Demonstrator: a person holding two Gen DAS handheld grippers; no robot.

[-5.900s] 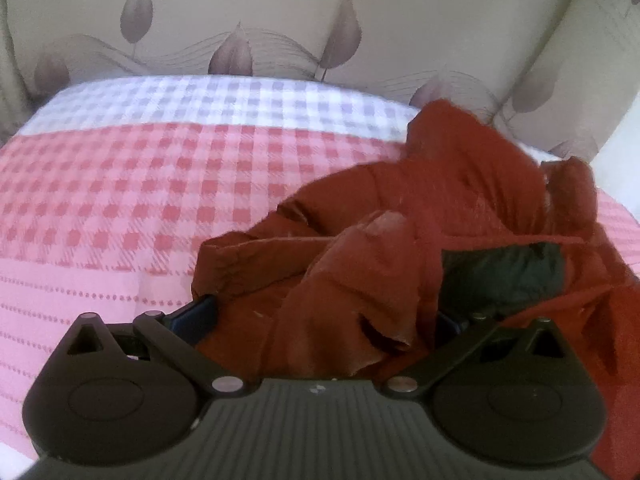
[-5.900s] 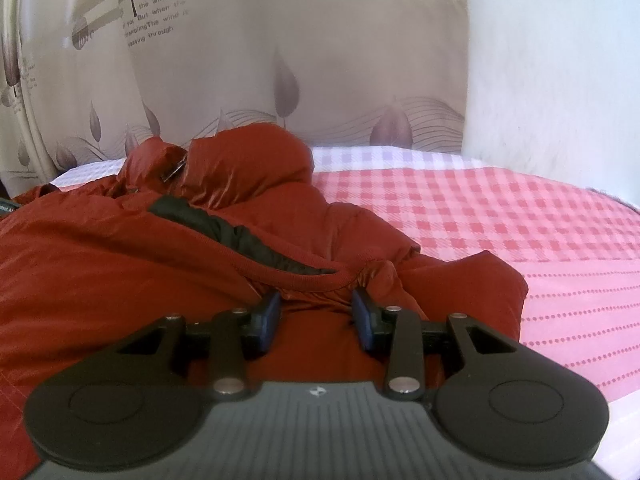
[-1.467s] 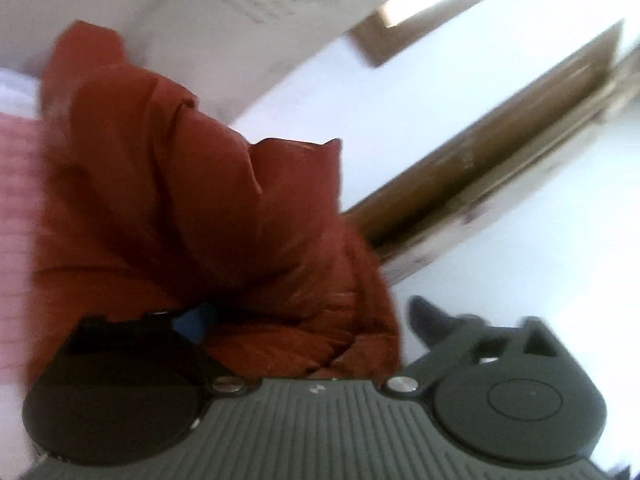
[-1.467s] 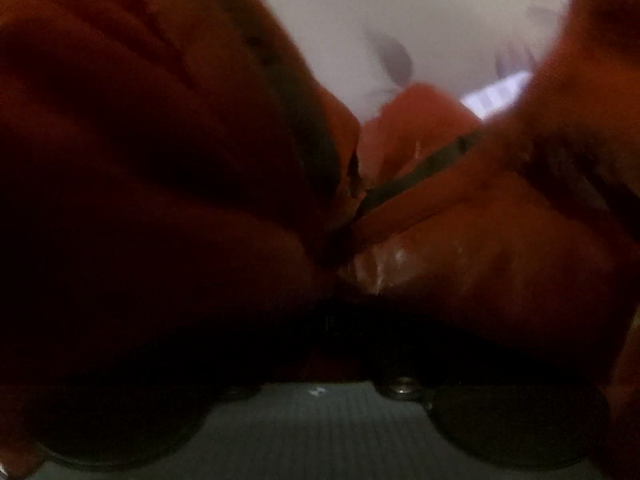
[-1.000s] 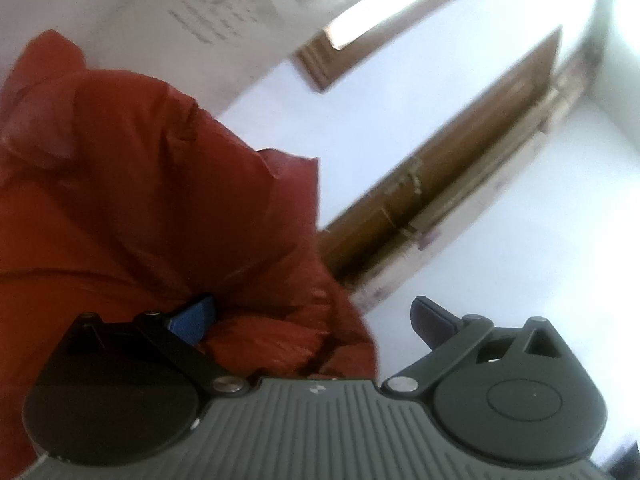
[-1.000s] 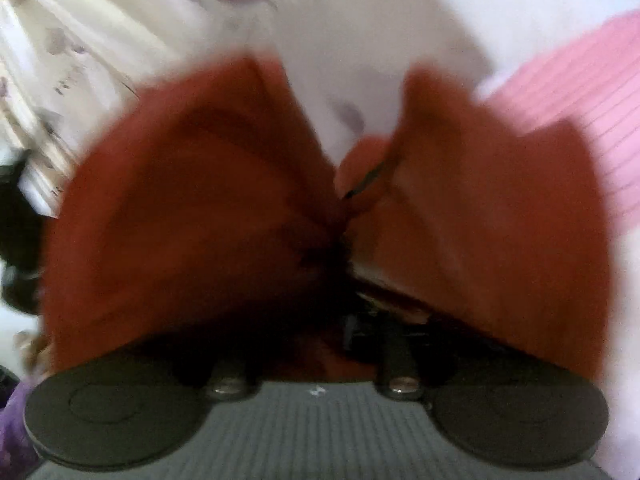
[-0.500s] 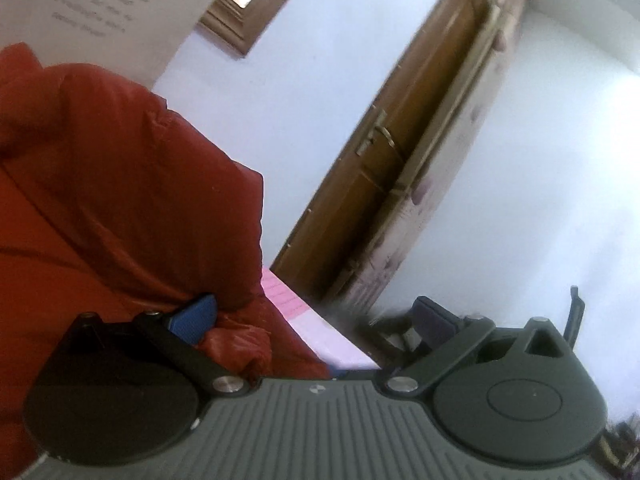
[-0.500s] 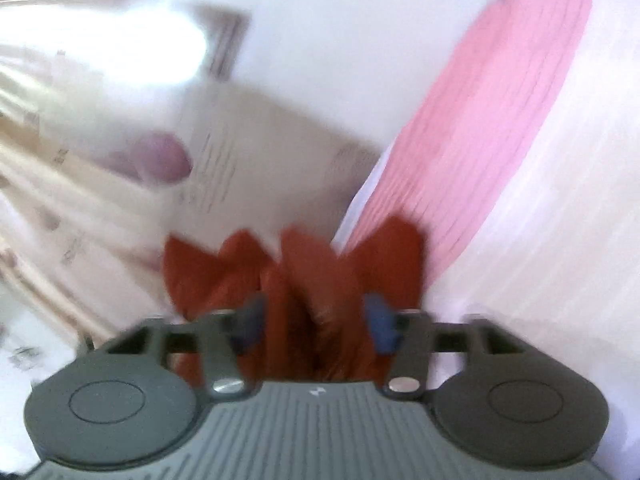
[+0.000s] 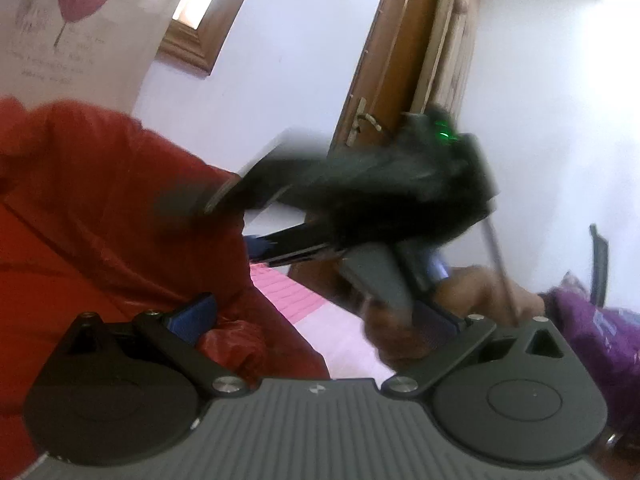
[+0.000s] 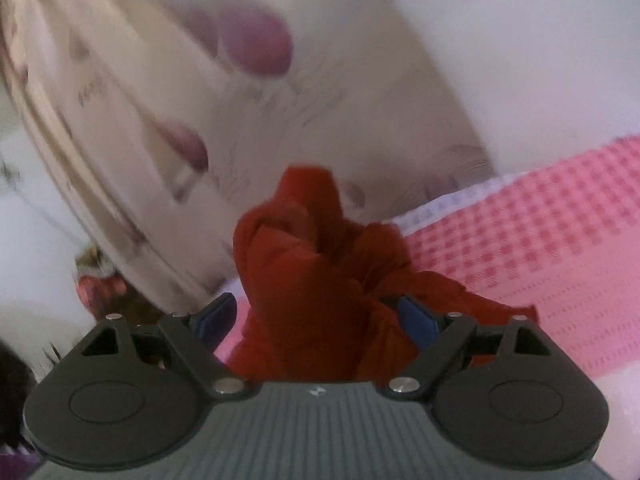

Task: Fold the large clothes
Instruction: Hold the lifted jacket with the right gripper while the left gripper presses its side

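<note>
Left wrist view shows the red jacket (image 9: pixel 112 232) filling the left side, raised above the pink checked bed cover (image 9: pixel 288 288). The left gripper (image 9: pixel 316 320) has its jaws spread wide; the left blue pad (image 9: pixel 192 316) lies against the jacket cloth, and I cannot tell if it presses on it, while the other pad is well apart from the jacket. To the right of the jacket, the right gripper (image 9: pixel 260 216) comes across the view, blurred, held by a person's hand (image 9: pixel 452 304). Behind it, further right of the jacket, stands a brown wooden door (image 9: pixel 384 72).

From the right wrist view, the jacket (image 10: pixel 320 280) stands in a bunched heap on the bed cover (image 10: pixel 540 240). The right gripper (image 10: pixel 316 316) has just been opening its jaws, and they stand wide with jacket cloth between them. The right pad (image 10: pixel 416 320) is touching the cloth and the left pad is just beside it, not pressing. A curtain with leaf print (image 10: pixel 180 100) hangs behind the jacket, much blurred.
</note>
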